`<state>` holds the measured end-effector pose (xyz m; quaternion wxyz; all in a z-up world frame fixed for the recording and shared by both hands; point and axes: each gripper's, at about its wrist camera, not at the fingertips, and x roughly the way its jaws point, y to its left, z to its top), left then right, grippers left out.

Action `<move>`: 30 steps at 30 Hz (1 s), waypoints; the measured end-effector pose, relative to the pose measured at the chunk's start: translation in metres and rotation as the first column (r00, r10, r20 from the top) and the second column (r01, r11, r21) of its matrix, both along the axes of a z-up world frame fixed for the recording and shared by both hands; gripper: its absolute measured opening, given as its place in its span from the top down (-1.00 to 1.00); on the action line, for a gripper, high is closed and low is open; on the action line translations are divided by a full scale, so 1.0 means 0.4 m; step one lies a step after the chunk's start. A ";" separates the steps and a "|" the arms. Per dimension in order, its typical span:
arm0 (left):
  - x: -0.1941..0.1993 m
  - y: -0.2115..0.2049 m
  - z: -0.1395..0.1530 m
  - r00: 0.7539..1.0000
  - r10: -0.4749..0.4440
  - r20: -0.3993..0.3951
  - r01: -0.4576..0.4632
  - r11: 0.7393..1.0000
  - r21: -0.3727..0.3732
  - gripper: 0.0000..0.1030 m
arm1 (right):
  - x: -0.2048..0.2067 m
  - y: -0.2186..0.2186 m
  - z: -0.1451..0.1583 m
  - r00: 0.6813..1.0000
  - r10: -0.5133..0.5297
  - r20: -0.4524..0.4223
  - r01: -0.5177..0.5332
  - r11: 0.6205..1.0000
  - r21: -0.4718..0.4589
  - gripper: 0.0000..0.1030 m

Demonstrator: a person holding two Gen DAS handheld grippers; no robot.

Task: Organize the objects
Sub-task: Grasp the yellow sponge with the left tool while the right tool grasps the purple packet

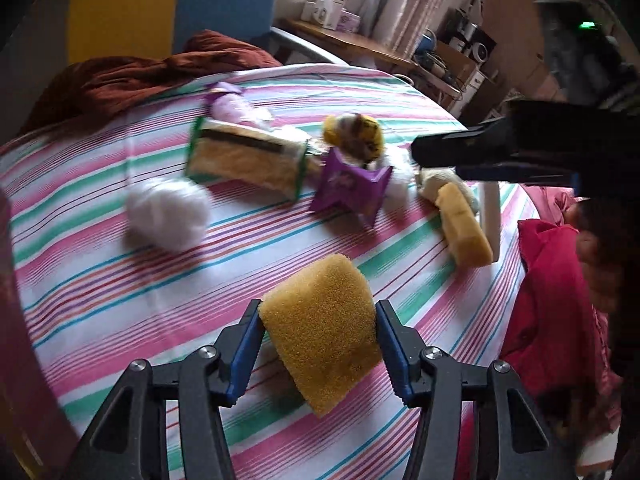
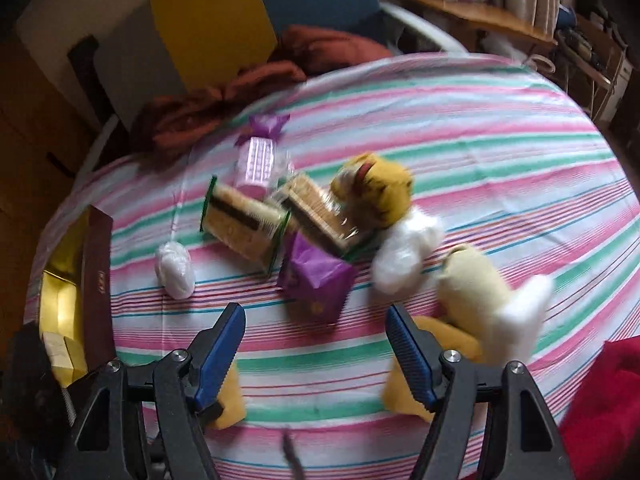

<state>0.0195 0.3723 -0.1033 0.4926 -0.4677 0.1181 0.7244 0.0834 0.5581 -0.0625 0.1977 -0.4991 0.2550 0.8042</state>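
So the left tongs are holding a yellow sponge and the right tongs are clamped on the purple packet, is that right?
Not quite. The left tongs do hold the yellow sponge, but the right wrist view shows the right tongs open and empty; the purple packet lies on the striped cloth beyond them.

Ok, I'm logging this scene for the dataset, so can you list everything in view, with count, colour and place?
Held sponge: 1, yellow, clamped in the left claw.
Loose sponge: 1, yellow, right side of the bed.
White bundle: 1, white, left of the pile.
Sponge packs: 2, clear wrap with green edges, centre.
Purple packet: 1, purple, centre front.
Lilac packet: 1, pale purple, behind the packs.
Tiger toy: 1, yellow with dark stripes, beside the packs.
Box: 1, brown with gold inside, left edge.
Bedsheet: 1, striped pink, green and white.
Blanket: 1, rust red, far side.
Left claw: shut on the sponge.
Right claw: open, empty.
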 end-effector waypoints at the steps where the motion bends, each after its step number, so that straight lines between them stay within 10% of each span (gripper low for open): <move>1: -0.005 -0.015 0.000 1.000 0.009 0.004 -0.009 1.000 0.004 -0.08 | -0.016 -0.001 -0.019 0.999 -0.022 0.024 0.022 1.000 -0.012 -0.43; 11: -0.026 -0.103 0.003 0.997 0.071 0.015 -0.071 0.997 0.027 -0.08 | -0.089 0.008 -0.110 0.984 -0.169 0.055 0.172 0.984 -0.050 -0.42; 14: -0.028 -0.110 -0.001 0.997 0.078 0.013 -0.078 0.996 0.032 -0.09 | -0.092 0.011 -0.130 0.981 -0.178 0.080 0.180 0.983 -0.025 0.07; 20: -0.017 -0.107 -0.002 0.997 0.068 -0.022 -0.067 0.997 0.037 -0.08 | -0.081 0.011 -0.125 0.984 -0.168 0.063 0.168 0.986 -0.009 0.19; 30: -0.002 -0.147 0.057 0.994 0.079 -0.069 -0.074 0.995 0.069 -0.07 | -0.042 -0.035 -0.043 0.988 -0.119 -0.102 0.119 0.993 -0.007 0.21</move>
